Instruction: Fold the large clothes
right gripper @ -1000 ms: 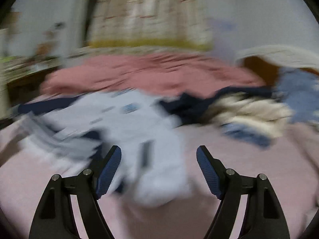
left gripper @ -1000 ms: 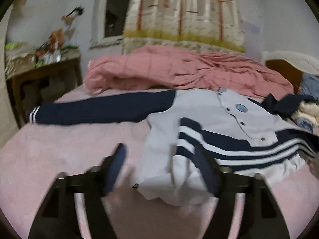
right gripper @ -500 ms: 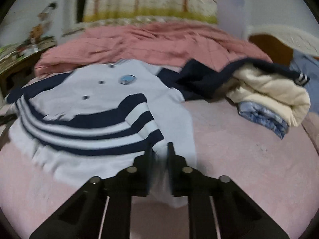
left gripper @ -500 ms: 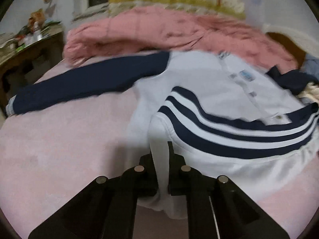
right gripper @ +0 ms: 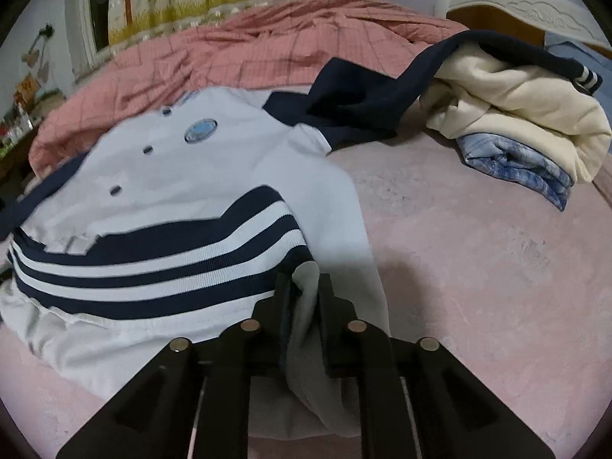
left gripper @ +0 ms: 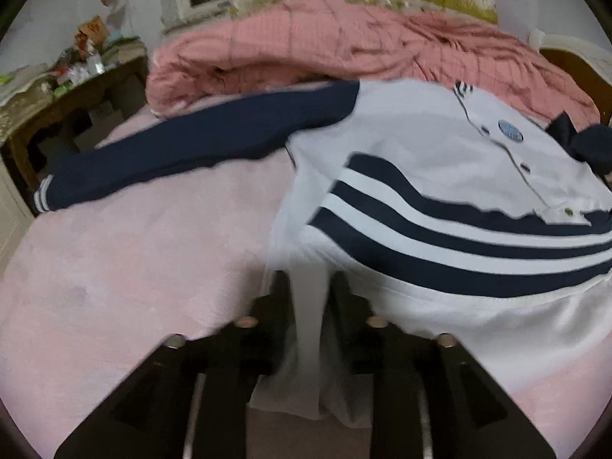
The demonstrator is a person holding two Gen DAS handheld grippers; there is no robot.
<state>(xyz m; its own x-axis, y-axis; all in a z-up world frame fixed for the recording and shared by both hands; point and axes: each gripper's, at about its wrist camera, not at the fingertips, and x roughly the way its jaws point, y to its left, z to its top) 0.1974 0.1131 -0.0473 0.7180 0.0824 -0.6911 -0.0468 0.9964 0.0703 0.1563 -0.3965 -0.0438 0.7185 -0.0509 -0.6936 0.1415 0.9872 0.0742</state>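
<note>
Both grippers, left gripper (left gripper: 310, 298) and right gripper (right gripper: 304, 294), gaped earlier; now they pinch the jacket (right gripper: 214, 176) hem.

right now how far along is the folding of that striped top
Barely begun. The top lies spread on the bed, hem bunched, one navy sleeve stretched out, the other draped over a clothes pile. In hand: left tool and right tool each pinch the hem. Every fold remains.

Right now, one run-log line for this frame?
stage: fold start | left gripper: shut on jacket hem | right gripper: shut on jacket hem | jacket: on bed, sleeves spread
</note>
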